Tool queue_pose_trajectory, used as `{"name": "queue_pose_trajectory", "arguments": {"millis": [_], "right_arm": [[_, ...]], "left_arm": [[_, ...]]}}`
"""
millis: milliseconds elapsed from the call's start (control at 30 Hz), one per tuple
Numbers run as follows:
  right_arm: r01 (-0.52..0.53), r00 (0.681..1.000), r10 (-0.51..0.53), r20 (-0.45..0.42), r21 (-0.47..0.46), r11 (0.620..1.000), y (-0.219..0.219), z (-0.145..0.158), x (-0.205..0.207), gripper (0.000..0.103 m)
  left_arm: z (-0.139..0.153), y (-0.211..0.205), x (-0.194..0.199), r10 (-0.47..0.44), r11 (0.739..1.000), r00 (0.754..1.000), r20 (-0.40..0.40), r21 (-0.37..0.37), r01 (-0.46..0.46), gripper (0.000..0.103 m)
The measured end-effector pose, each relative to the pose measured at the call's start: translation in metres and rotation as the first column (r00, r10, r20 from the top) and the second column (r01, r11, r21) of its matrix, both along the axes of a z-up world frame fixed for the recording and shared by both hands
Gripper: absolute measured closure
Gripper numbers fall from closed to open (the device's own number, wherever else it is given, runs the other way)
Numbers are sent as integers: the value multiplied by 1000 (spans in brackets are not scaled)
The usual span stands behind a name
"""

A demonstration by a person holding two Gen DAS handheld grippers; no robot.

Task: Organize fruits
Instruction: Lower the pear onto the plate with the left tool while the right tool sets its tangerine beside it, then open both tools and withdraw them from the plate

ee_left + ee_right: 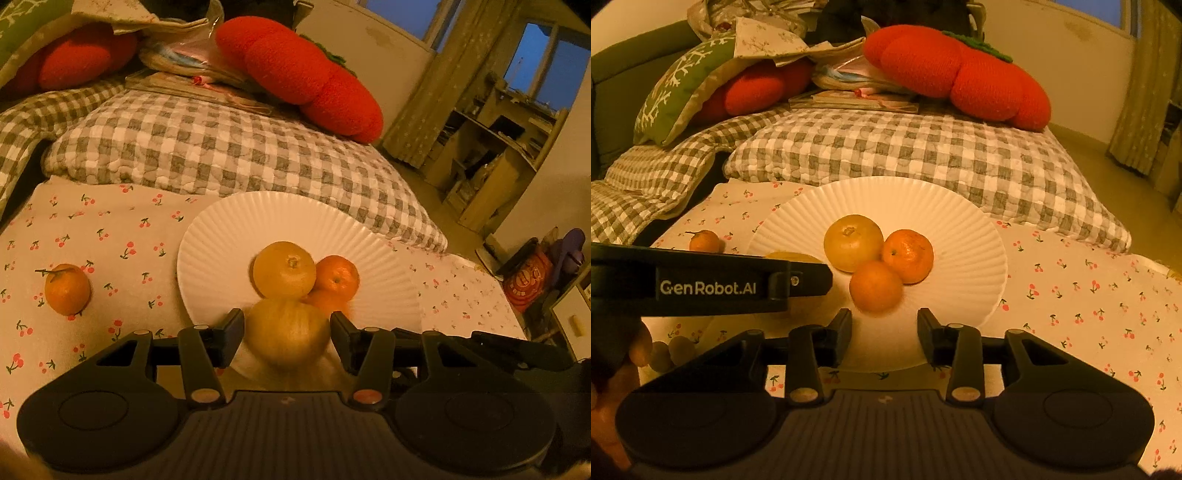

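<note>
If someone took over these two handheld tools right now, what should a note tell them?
Left tool: closed on a yellow fruit, over the white plate's near edge.
Right tool: open, empty, just short of the plate.
Done: another yellow fruit and two oranges sit together on the plate.
Left: set the held fruit down, then probably fetch the stemmed orange lying on the cherry-print cloth left of the plate.
</note>
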State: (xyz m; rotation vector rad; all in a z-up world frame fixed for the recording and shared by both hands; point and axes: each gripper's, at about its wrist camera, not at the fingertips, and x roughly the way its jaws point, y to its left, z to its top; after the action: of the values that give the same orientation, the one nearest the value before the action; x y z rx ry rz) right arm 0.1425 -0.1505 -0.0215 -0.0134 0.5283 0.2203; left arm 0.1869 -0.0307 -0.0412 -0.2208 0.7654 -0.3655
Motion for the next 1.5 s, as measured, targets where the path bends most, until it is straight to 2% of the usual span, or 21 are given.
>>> {"name": "queue_pose_trajectory", "arguments": {"millis": [133,267,367,433,533,633,700,967,1067,1233,1400,1500], "right_arm": [[18,1000,-18,-9,3,1000,-4,4,-2,55],[35,999,-35,8,0,999,-9,12,-10,38],[53,998,-52,33,-13,999,-13,19,-17,29],[68,997,-69,32,11,998,-17,24,-20,27],[70,997,-71,24,43,997,-21,26,-24,24],[73,997,-74,24,41,996,-19,27,-29,22],[73,997,-74,26,43,996,-18,29,-34,20],[87,994,-90,56,53,995,-23,36,-58,12],[77,996,-81,48,84,993,-24,37,-67,9],[69,994,-75,75,79,994,-20,39,-85,3],[73,995,-78,56,84,994,-16,36,-90,2],[72,996,-76,38,95,993,-15,34,-93,2]], "left_arm": [[6,1,-3,-10,1000,1000,22,9,9,58],[19,6,-8,-15,1000,1000,18,23,14,51],[35,13,-17,0,999,999,39,46,-1,42],[41,18,-20,28,997,999,45,64,-31,35],[47,21,-25,54,991,997,57,122,-61,33],[49,17,-32,65,976,995,73,204,-79,32],[51,17,-36,77,968,994,72,234,-92,31],[61,29,-59,129,944,987,91,293,-150,31],[63,36,-67,154,940,984,89,294,-173,31],[65,40,-76,187,928,978,97,309,-208,31],[66,41,-87,196,922,975,103,318,-219,27],[67,50,-95,219,925,971,92,297,-237,26]]}}
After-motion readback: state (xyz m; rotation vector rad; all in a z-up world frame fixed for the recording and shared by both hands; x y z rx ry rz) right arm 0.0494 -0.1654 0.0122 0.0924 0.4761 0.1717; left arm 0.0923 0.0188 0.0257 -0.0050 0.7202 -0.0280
